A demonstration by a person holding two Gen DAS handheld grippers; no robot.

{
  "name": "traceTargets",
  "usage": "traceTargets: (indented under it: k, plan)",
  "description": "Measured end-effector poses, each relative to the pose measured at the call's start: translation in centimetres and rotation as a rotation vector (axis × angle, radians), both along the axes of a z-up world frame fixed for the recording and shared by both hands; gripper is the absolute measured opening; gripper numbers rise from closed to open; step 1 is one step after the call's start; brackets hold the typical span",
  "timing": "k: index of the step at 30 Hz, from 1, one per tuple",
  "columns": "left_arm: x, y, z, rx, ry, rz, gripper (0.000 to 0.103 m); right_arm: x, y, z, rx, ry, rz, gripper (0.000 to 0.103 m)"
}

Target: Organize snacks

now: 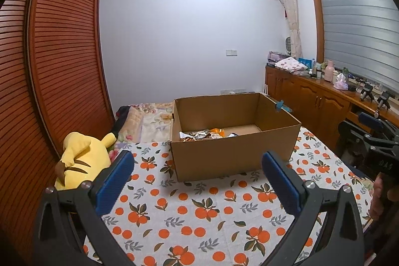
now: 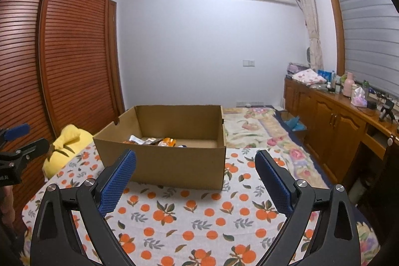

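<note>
left gripper [image 1: 197,181]: jaws spread wide, nothing held, hovering over the orange-print cloth [image 1: 199,216] short of the cardboard box [image 1: 232,156]. right gripper [image 2: 195,181]: likewise wide and holding nothing, also short of the box. snack packets [image 1: 204,134] lie on the box floor against its near wall, toward the side nearest the yellow plush toy [image 1: 79,158]. from each gripper the packets lie straight ahead, beyond the near wall and below its rim. judgement: the left gripper stands on the plush side of the box, so it appears nearer the packets; any reach must clear the near wall first. no loose snack shows on the cloth outside the box.
</note>
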State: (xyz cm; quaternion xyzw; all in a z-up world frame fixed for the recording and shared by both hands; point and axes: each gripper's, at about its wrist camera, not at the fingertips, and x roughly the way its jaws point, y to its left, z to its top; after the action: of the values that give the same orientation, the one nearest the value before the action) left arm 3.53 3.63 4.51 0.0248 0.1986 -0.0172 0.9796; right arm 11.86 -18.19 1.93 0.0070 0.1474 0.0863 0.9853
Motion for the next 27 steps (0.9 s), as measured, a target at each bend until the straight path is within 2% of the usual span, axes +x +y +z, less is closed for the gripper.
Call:
traceTargets:
  k: [27]
  plan:
    - [-0.13, 0.06, -0.43, 0.001, 0.005, 0.006, 0.103, -0.14, -0.21, -0.02, 0.009, -0.005, -0.011, 0.098]
